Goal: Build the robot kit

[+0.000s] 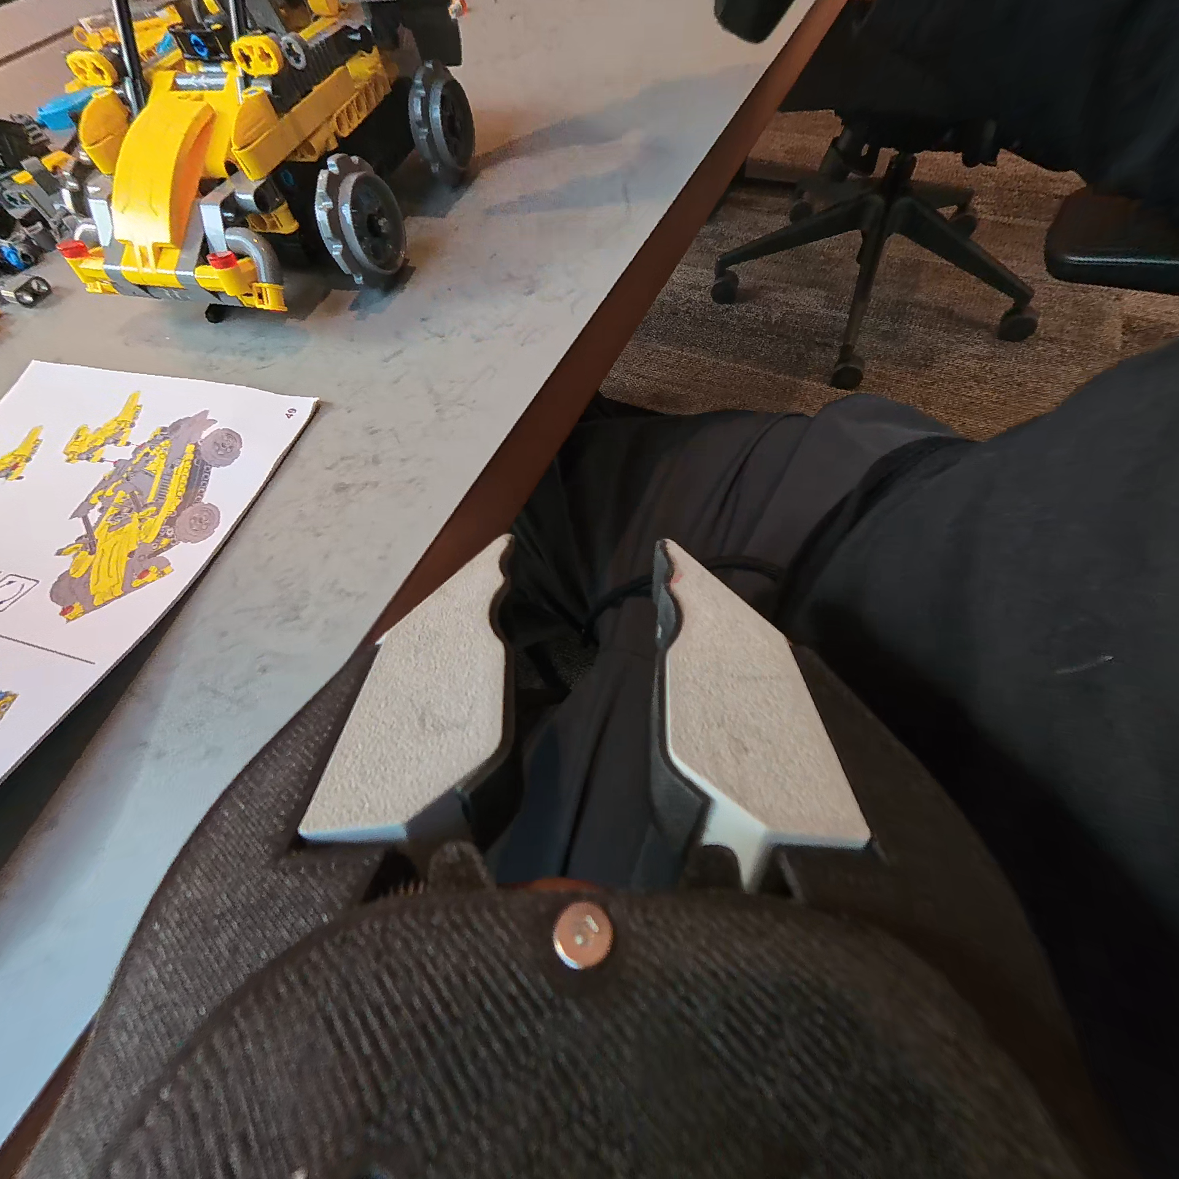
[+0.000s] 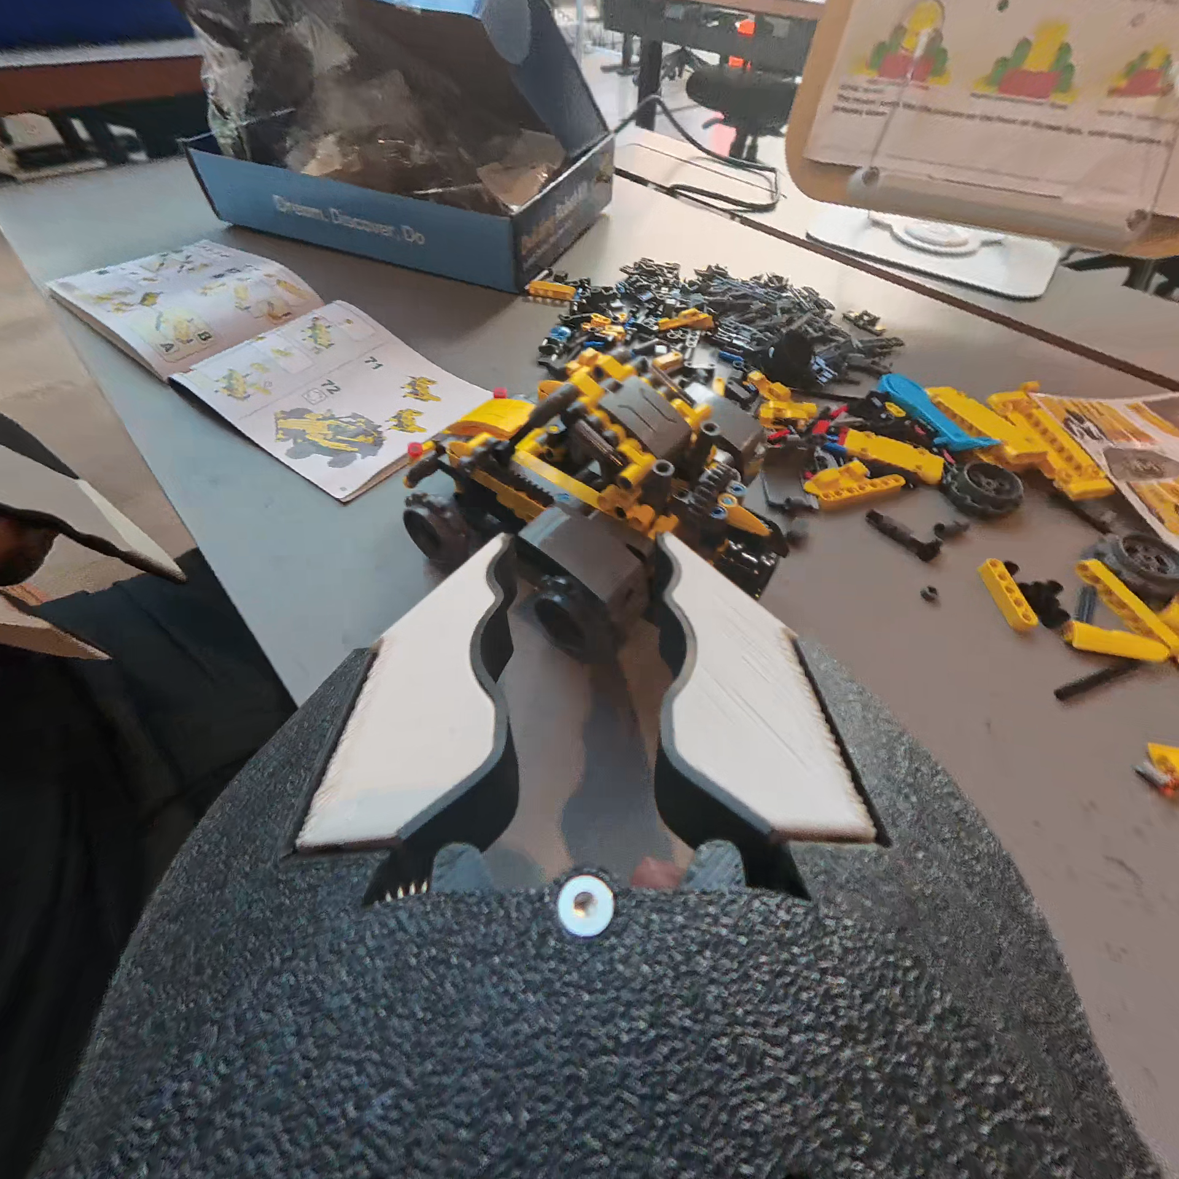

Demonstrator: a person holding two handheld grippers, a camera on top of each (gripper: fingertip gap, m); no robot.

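Nearest, the right hand-held gripper (image 2: 584, 561) stands open, its fingers either side of a grey block on the yellow toy vehicle (image 2: 593, 472), grip uncertain. Left hand-held gripper (image 1: 584, 552) hangs open and empty past the counter (image 1: 446, 357) edge over dark trousers (image 1: 957, 574). Loose bricks (image 2: 893, 434) lie beside the vehicle, an instruction booklet (image 2: 268, 357) nearby.

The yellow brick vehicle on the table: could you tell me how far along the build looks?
Largely assembled: the yellow vehicle stands on four wheels. The right gripper is open around its dark grey end block; the left gripper is open and empty off the table edge. Many loose parts lie unused, and the instruction booklet is open.
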